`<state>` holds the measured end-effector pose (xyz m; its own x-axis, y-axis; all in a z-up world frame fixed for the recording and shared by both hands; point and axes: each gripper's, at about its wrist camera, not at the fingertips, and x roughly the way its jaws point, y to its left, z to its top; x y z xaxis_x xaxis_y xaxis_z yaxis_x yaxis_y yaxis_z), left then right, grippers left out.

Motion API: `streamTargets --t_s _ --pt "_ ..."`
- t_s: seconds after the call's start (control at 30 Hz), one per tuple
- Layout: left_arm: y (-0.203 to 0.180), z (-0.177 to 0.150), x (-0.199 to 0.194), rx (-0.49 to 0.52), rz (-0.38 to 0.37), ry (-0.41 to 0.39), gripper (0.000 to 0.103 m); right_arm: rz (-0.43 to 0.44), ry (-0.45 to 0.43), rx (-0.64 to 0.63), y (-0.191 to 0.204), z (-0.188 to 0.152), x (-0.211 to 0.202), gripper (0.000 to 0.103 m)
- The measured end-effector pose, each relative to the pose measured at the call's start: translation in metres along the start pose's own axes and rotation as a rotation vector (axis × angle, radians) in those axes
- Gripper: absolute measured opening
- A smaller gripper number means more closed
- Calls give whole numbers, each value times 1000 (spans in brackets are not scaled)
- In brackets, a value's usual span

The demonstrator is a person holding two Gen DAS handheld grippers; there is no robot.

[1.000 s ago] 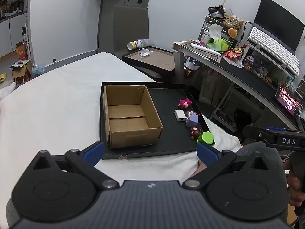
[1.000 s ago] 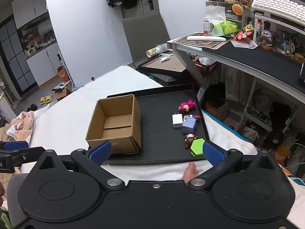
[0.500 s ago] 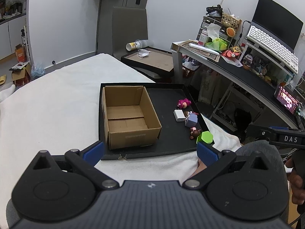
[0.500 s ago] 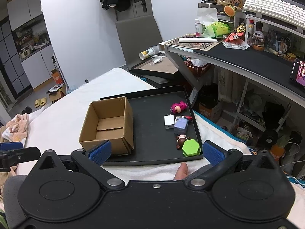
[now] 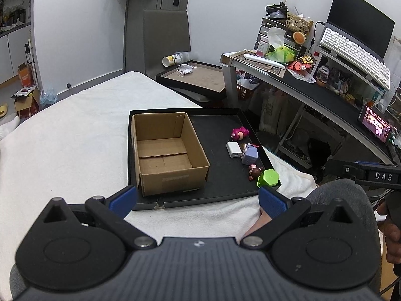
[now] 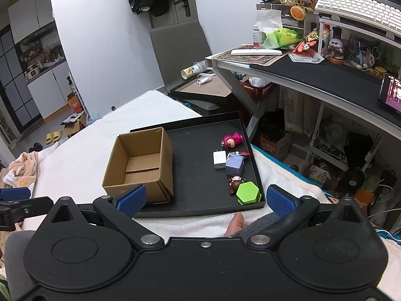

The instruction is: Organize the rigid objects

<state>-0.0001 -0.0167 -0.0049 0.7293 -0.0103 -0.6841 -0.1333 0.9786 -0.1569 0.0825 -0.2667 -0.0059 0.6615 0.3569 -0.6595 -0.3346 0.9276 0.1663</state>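
Hovering short of the tray, nothing picked yet

Both tools hang over the near edge of the white-covered bed [image 5: 75,135], above the person's lap. Left hand-held gripper [image 5: 198,198]: blue pads spread wide, empty. Right hand-held gripper [image 6: 205,198]: same, wide and empty.

Flat black rectangular tray [image 6: 200,200] lies on the bed just ahead of both. Open brown cardboard box [image 5: 165,150] sits in the tray's left half, empty inside, long axis running near-to-far.

Loose items form a rough near-to-far line down the tray's right edge:
- green hexagonal plastic block [image 6: 246,192], nearest, in the near right corner
- small brown figurine [image 6: 234,183], touching the green block on its left
- lilac cube-shaped toy [image 6: 234,164], middle
- white square charger plug [image 6: 219,160], just left of the lilac cube, prongs pointing far
- pink plush-like figure [image 6: 231,139], farthest

Key relation: all loose items lie ahead and slightly right of centre for the right gripper; from the left view they sit far right, past the box. Judgement: right hand is the nearer one, and the green block is the closest target, forward and down. The box then lies to its left, so drop-off is a short leftward carry.

Risk guess: the green block sits tight against the tray's rim and the figurine, so finger clearance is poor.

Task progress looks like the very start, with the box empty.
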Motion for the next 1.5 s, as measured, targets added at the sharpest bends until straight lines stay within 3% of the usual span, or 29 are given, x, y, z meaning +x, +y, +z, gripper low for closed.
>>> streamTargets --t_s 1.5 --pt "6 -5 -3 4 25 2 102 -3 -18 -2 -1 0 -8 103"
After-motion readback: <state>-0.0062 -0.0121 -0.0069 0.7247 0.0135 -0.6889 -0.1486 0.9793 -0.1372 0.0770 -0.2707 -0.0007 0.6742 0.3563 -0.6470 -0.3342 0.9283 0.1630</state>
